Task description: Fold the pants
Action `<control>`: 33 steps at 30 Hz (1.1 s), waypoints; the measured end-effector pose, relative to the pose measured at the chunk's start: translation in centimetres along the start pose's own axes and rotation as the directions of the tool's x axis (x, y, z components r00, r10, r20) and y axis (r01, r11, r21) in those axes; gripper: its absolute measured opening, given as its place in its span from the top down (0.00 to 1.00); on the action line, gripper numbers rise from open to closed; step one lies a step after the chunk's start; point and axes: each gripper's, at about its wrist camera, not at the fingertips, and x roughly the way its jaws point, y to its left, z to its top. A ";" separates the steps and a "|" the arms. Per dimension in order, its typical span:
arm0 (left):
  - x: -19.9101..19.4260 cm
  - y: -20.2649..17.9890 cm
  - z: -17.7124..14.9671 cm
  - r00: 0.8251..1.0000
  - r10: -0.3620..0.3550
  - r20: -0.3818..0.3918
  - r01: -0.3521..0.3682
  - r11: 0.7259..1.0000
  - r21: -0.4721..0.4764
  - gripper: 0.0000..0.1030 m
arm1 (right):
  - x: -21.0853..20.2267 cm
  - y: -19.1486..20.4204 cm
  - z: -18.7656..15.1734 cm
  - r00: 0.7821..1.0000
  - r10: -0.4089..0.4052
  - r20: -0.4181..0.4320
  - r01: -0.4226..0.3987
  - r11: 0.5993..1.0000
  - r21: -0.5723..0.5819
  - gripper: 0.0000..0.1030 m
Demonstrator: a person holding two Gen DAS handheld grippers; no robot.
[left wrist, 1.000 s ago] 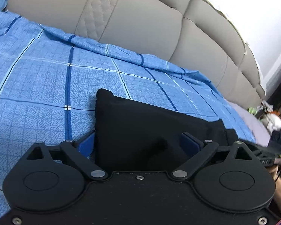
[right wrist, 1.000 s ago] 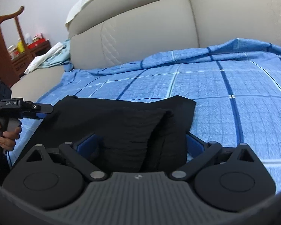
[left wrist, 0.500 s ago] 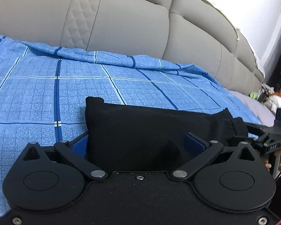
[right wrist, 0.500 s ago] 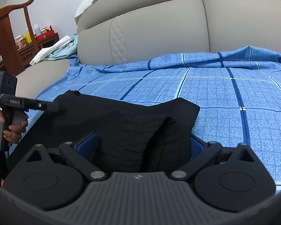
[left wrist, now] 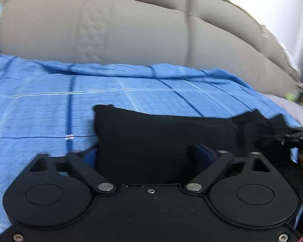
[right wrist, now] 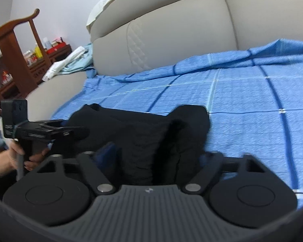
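Observation:
Black pants (left wrist: 151, 133) lie on the blue checked bed sheet (left wrist: 50, 104), bunched and stretched between both grippers. My left gripper (left wrist: 147, 157) has its blue-padded fingers on either side of the fabric's left end; the fingertips are hidden in the cloth. My right gripper (right wrist: 151, 159) grips the pants (right wrist: 147, 133) at their right end, with folds rising between its fingers. The left gripper also shows in the right wrist view (right wrist: 56, 130), held by a hand. The right gripper shows at the far right of the left wrist view (left wrist: 293, 139).
A beige padded headboard (left wrist: 143, 30) runs along the back of the bed. A wooden chair (right wrist: 12, 48) and a cluttered cabinet (right wrist: 50, 52) stand to the left. White and pale cloths (right wrist: 70, 62) lie on the headboard's side ledge.
Both grippers have kept hold of the pants and swung towards the headboard, lower over the sheet. The pants look drawn out flatter between them.

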 end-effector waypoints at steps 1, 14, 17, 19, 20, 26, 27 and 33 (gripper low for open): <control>-0.3 -0.1 -0.2 0.999 0.039 0.011 -0.039 0.999 -0.002 0.36 | 0.2 0.0 0.1 1.000 0.006 -0.003 -0.006 1.000 0.013 0.41; 1.4 0.7 5.6 0.948 0.304 0.089 -0.299 0.952 -0.067 0.86 | 4.2 3.0 5.6 0.993 -0.119 -0.003 0.119 0.992 -0.045 0.65; 3.5 2.2 7.6 0.938 0.340 0.072 -0.335 0.939 -0.073 0.86 | 6.1 2.9 8.0 0.989 -0.148 0.011 0.148 0.988 -0.044 0.64; 4.8 2.9 8.3 0.928 0.367 0.059 -0.364 0.930 -0.051 0.85 | 7.7 2.5 9.1 0.986 -0.168 0.006 0.168 0.985 -0.049 0.62; 5.5 3.2 8.5 0.925 0.377 0.051 -0.375 0.926 -0.043 0.84 | 8.5 2.3 9.4 0.983 -0.182 0.002 0.182 0.982 -0.050 0.61; 8.2 4.7 7.6 0.917 0.398 -0.010 -0.398 0.917 -0.041 0.68 | 10.1 0.5 8.4 0.937 -0.350 0.011 0.350 0.935 -0.056 0.21; 8.2 4.8 7.5 0.919 0.395 -0.008 -0.395 0.918 -0.040 0.67 | 10.1 0.0 8.0 0.935 -0.356 0.012 0.356 0.933 -0.045 0.19; 8.4 4.5 7.3 0.904 0.428 -0.020 -0.428 0.904 -0.006 0.50 | 9.7 -1.2 6.8 0.911 -0.408 0.055 0.406 0.913 0.042 0.00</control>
